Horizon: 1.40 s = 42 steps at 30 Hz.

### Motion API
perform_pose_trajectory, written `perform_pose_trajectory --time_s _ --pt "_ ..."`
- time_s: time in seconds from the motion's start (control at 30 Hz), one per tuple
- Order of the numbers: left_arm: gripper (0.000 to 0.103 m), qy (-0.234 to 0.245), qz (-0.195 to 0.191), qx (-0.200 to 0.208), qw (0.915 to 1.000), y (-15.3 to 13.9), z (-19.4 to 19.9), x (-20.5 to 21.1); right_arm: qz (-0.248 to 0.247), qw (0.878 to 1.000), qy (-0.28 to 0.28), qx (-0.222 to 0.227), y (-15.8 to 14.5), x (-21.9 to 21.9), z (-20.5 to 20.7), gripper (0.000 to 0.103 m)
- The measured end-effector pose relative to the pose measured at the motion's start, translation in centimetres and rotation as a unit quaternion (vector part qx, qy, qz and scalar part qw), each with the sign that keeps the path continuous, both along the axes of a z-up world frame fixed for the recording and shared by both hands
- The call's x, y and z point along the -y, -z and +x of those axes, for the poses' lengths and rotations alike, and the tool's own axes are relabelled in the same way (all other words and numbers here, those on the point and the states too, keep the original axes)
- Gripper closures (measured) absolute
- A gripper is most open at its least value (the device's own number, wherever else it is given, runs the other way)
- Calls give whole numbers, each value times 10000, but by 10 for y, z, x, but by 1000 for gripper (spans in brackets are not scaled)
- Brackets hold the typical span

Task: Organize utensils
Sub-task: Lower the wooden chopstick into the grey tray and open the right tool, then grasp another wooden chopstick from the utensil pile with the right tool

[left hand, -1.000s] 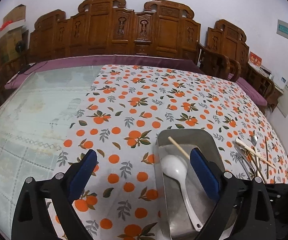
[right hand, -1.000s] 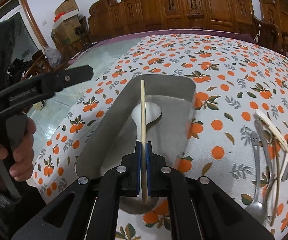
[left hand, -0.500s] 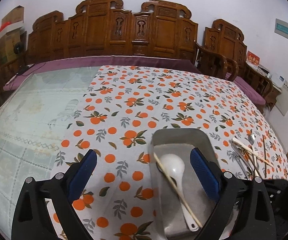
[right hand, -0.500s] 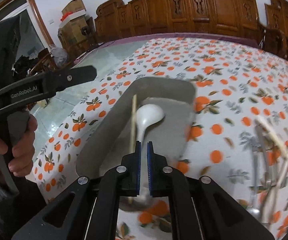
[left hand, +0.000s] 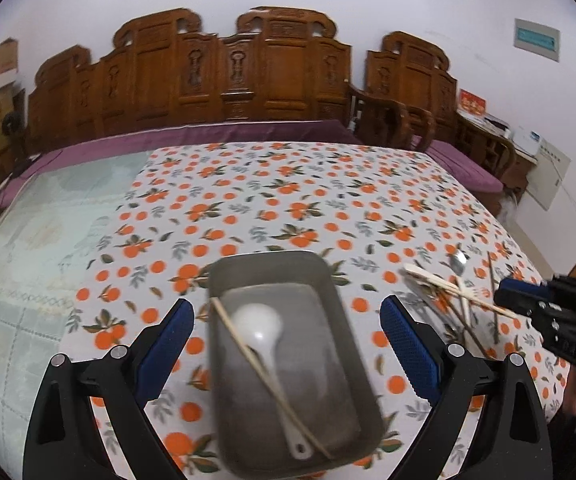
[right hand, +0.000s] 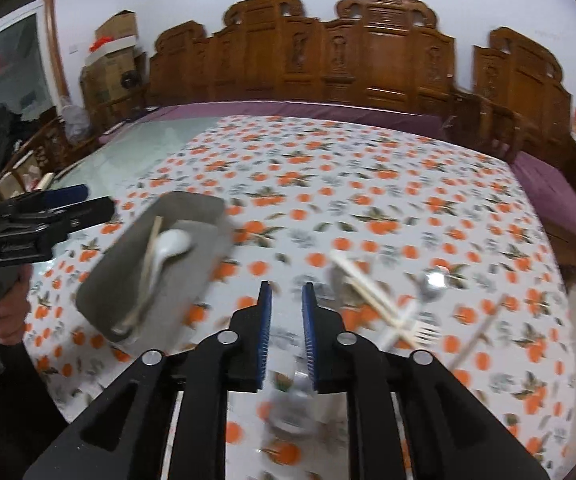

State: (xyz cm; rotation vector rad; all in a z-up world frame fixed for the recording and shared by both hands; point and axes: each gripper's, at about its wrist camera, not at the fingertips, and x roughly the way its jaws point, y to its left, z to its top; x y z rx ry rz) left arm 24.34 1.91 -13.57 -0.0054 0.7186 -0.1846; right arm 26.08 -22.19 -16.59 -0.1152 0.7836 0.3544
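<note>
while the chopstick [left hand: 266, 372] lies in the metal tray [left hand: 340, 364], the right gripper [right hand: 287, 300], just opening, holds nothing; the left gripper [left hand: 288, 316] gapes empty.

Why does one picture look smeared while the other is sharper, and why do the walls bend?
Right wrist view: motion blur smears the loose cutlery pile and metal tray. Left wrist view: steadier, the white spoon and chopstick only slightly soft. Both: a fisheye lens bows the edges.
</note>
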Motion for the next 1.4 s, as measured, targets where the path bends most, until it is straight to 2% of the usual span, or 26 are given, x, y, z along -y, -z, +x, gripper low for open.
perform_pose_trajectory --time_s 0.27,0.4,0.6,0.63,0.7,0.8,0.97,1.03,1.23,1.4 --pt "12 271 -11 20 9996 2 -13 36 -109 9994 164 -269 34 26 0 74" --pt "12 378 15 -52 9993 9 -18 47 -54 9983 245 -528 56 30 3 74" --pt "12 552 95 -77 9984 14 -23 65 -74 9975 130 -692 73 22 14 75" --pt "12 574 81 -84 9983 15 -24 67 -88 9973 126 -714 75 21 15 75" --pt "12 622 88 -102 9980 17 -26 71 -138 9966 105 -805 80 19 20 83" --pt "13 694 160 -144 9974 22 -27 78 -219 9958 63 -883 87 16 23 88" --pt "12 784 212 -202 9965 27 -29 86 -228 9955 75 -921 89 16 24 91" --pt "12 837 188 -261 9960 30 -30 90 -189 9952 87 -960 88 19 24 97" --pt "12 911 243 -399 9947 40 -34 104 185 9967 191 -765 70 36 19 97" --pt "13 984 336 -543 9931 52 -35 121 308 9968 384 -631 62 52 20 97"
